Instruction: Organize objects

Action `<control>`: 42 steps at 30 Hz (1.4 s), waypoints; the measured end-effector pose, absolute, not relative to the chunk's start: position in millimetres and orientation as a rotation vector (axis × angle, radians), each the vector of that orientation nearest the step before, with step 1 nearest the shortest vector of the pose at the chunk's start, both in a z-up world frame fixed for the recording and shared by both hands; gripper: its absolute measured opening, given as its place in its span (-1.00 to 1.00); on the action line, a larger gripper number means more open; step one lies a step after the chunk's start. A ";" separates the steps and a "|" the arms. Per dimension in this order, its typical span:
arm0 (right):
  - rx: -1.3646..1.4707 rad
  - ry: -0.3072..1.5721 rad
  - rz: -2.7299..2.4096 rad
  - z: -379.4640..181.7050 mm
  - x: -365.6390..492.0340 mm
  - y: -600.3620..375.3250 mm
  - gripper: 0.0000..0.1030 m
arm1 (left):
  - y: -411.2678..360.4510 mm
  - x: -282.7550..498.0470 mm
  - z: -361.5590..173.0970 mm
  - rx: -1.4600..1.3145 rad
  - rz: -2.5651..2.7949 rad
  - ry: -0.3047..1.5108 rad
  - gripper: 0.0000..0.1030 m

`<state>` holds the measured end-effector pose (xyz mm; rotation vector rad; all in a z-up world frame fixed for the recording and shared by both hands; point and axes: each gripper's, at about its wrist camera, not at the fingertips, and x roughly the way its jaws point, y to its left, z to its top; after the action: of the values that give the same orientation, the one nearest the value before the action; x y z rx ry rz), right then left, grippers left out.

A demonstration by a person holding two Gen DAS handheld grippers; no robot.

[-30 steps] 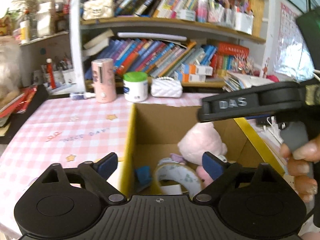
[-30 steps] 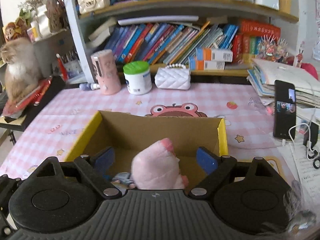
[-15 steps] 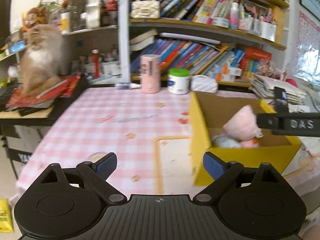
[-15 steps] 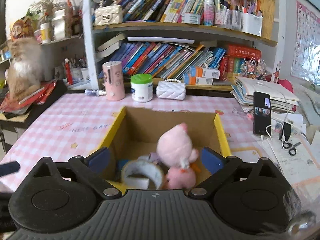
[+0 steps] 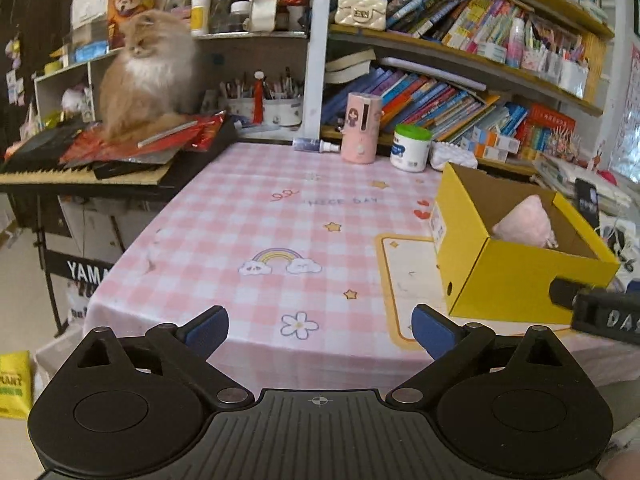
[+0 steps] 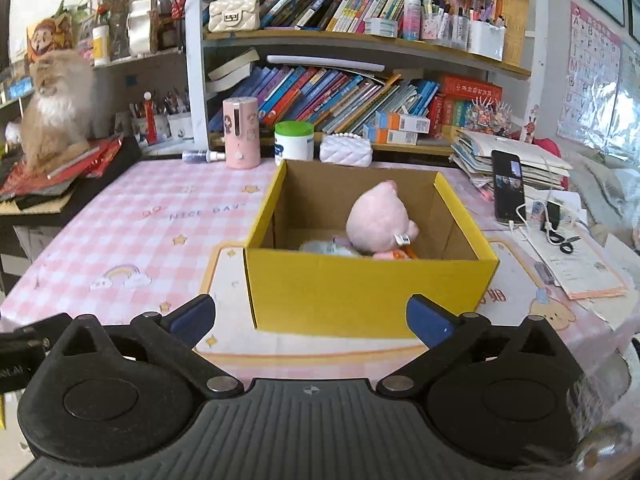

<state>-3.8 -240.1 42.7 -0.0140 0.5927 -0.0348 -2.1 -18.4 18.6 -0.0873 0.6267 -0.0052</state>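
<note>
A yellow cardboard box (image 6: pixel 360 284) stands on the pink checked tablecloth (image 6: pixel 132 240); it also shows at the right of the left wrist view (image 5: pixel 508 280). Inside it sits a pink plush toy (image 6: pixel 380 220), also in the left wrist view (image 5: pixel 524 226), with a roll of tape (image 6: pixel 326 247) partly hidden beside it. My right gripper (image 6: pixel 310 320) is open and empty, just in front of the box's near wall. My left gripper (image 5: pixel 320 330) is open and empty at the table's front edge, left of the box.
A pink cylinder (image 6: pixel 240 132), a green-lidded white jar (image 6: pixel 294 140) and a white quilted purse (image 6: pixel 346 150) stand at the table's back. A phone (image 6: pixel 508 184), cables and papers lie to the right. A cat (image 5: pixel 148 76) sits on a keyboard to the left.
Both grippers have pulled back from above the box toward the table's front edge. The left one has swung left, so the box now lies to its right. The plush stays in the box.
</note>
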 end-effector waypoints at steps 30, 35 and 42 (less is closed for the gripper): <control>-0.039 0.714 -0.058 11.2 -37.8 -212.9 1.00 | -31.1 -22.6 0.4 0.023 0.051 0.706 0.95; -0.049 0.742 -0.057 7.1 -34.8 -211.0 1.00 | -33.8 -23.2 2.0 0.029 0.046 0.697 0.95; -0.048 0.745 -0.075 6.6 -34.6 -212.5 1.00 | -34.9 -19.8 0.6 0.021 0.045 0.725 0.95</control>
<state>-34.6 -212.5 6.6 -0.0484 0.7452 -0.0750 -19.8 -34.9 0.6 0.0208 0.7251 0.0448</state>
